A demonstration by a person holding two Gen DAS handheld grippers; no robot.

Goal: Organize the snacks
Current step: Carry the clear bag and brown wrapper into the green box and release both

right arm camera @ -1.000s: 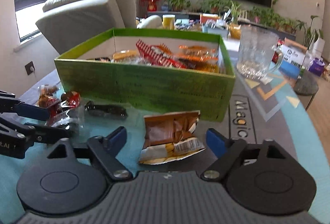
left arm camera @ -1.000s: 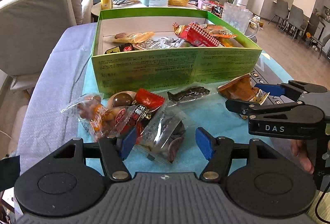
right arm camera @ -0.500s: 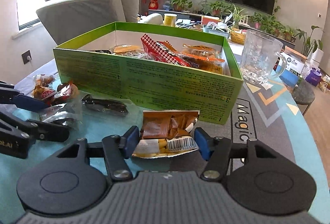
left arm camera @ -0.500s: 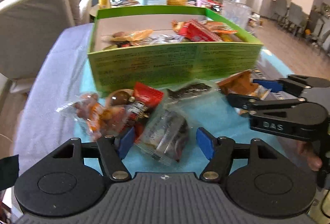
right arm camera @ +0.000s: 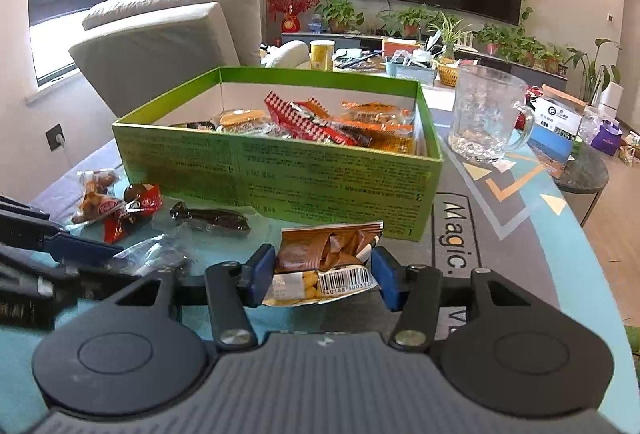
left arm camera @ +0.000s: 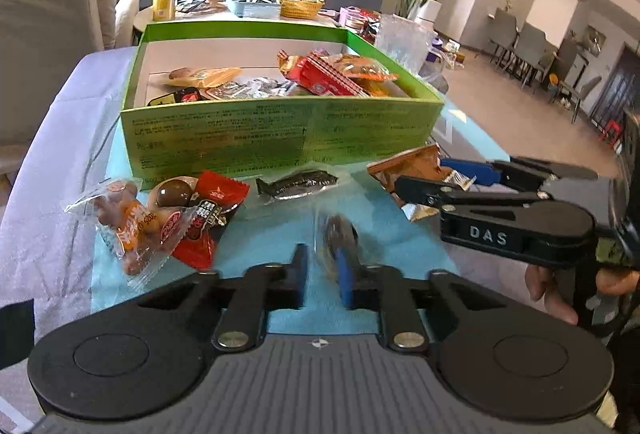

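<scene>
Left claw point(left arm camera: 323, 268) pinched nearly closed on a clear snack packet point(left arm camera: 340, 234), in front of the green box point(left arm camera: 280, 134). Right claw point(right arm camera: 323, 274) half open, pads touching both sides of a brown snack packet point(right arm camera: 328, 254) on the tabletop point(right arm camera: 500, 234), just in front of the box. Loose snacks point(left arm camera: 160, 218) lie at its front-left corner.

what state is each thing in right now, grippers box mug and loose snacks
left gripper: shut on clear packet
right gripper: closing around brown packet, pads touching its edges
green box: open, partly filled
glass mug: upright, empty
dark fish packet: flat on mat
</scene>
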